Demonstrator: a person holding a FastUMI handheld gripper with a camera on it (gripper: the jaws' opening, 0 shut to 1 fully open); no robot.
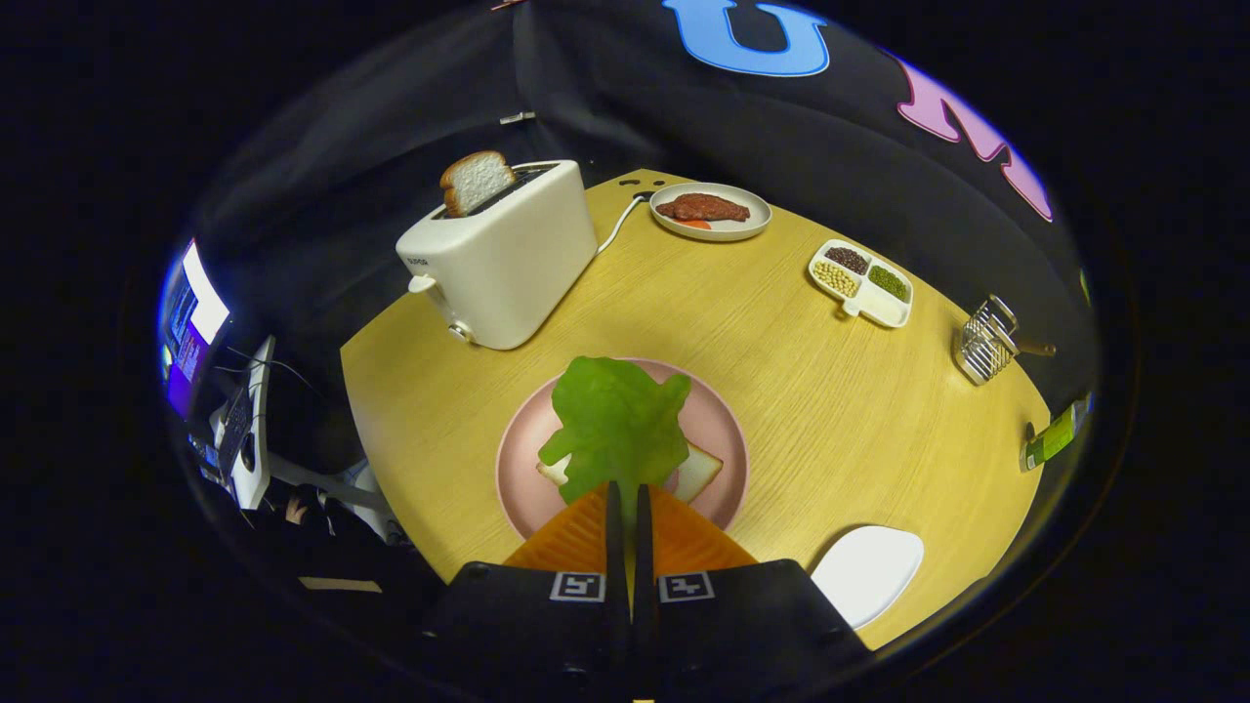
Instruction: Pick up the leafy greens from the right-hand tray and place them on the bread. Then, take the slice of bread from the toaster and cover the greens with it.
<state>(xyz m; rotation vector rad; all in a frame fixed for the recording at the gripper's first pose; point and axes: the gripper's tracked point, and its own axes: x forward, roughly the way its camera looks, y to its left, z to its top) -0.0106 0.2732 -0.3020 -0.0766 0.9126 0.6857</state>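
Green leaf is held over the bread, ready to be laid down.

Green leafy greens (617, 425) hang from the gripper (625, 491), whose orange fingers (576, 532) stand almost together and pinch the lower edge of the leaf. It spreads above the bread slice (701, 472) on the pink plate (518, 469), just ahead of the fingers. To do it well, I think the person should lower the leaf until it lies flat and centred on the slice, then open the fingers gently and lift straight up, so the leaf does not slide. Beyond the plate, the second slice (476, 180) stands up from the white toaster (508, 264) on the wooden table (830, 410).
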